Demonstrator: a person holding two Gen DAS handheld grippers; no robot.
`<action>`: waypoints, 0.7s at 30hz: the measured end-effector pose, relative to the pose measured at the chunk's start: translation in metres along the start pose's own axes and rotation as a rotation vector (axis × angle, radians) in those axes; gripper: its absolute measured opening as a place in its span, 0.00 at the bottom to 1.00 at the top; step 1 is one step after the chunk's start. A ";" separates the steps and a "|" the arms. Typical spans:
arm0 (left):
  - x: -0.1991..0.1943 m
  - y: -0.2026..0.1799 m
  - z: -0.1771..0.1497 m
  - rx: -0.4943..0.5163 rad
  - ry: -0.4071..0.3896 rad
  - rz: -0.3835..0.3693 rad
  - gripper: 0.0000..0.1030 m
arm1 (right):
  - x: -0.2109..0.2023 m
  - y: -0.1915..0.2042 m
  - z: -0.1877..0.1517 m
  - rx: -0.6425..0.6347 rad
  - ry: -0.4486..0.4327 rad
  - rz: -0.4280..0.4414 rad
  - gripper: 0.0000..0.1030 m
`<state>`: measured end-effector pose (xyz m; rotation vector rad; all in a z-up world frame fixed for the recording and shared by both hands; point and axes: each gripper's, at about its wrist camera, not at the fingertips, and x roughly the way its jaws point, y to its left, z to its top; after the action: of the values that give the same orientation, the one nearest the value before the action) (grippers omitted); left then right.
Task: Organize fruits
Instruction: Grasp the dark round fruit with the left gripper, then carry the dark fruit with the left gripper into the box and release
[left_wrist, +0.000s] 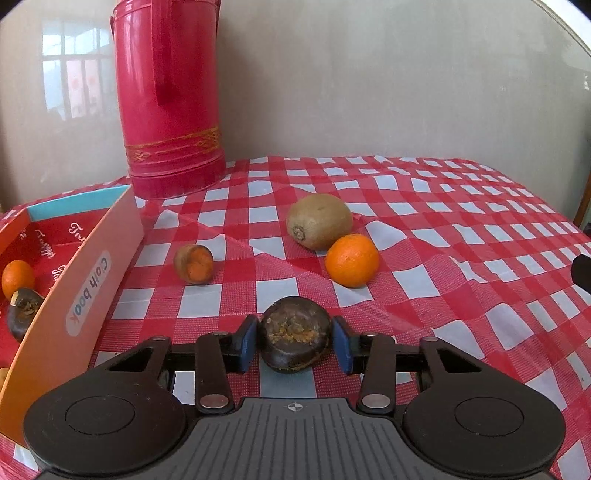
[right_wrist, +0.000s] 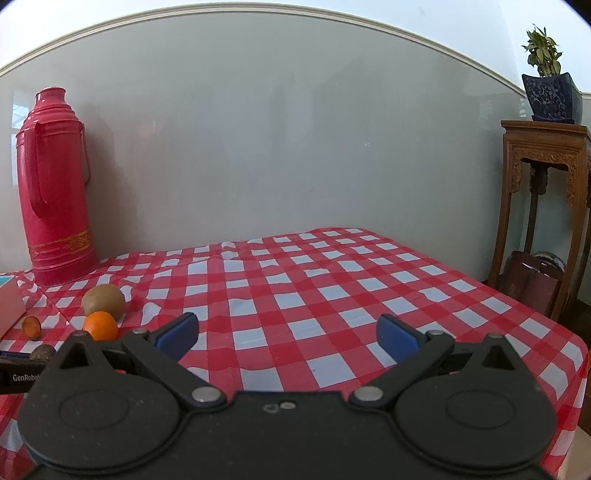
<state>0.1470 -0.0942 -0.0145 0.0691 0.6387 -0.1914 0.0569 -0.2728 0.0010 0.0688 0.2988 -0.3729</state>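
My left gripper (left_wrist: 294, 341) is low over the checked cloth, its blue pads against both sides of a dark brown round fruit (left_wrist: 293, 338) with orange crumbs on its face. Beyond it lie a kiwi (left_wrist: 319, 220), an orange (left_wrist: 352, 260) touching the kiwi, and a small brown-skinned cut piece with orange flesh (left_wrist: 194, 264). At the left, an open cardboard box (left_wrist: 85, 291) holds another orange (left_wrist: 17, 278) and a second dark fruit (left_wrist: 22, 310). My right gripper (right_wrist: 288, 338) hovers open over bare cloth with nothing between its fingers; the kiwi (right_wrist: 103, 300) and orange (right_wrist: 100, 325) are to its left.
A tall red thermos (left_wrist: 168, 96) stands at the back left against the wall, just behind the box. The table's right edge drops off near a carved wooden stand (right_wrist: 543, 206) bearing a potted plant (right_wrist: 552, 98). The cloth is wrinkled around the fruits.
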 end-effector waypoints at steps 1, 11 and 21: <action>0.000 0.000 0.000 0.004 -0.002 0.001 0.41 | 0.000 0.000 0.000 -0.001 0.000 0.001 0.94; -0.012 -0.004 -0.002 0.045 -0.042 0.009 0.41 | 0.000 0.002 0.000 -0.004 0.003 0.006 0.94; -0.045 0.005 0.001 0.080 -0.154 0.092 0.41 | 0.002 0.009 0.000 -0.014 0.008 0.025 0.94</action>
<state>0.1135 -0.0825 0.0131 0.1591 0.4736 -0.1317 0.0622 -0.2655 0.0004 0.0599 0.3081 -0.3455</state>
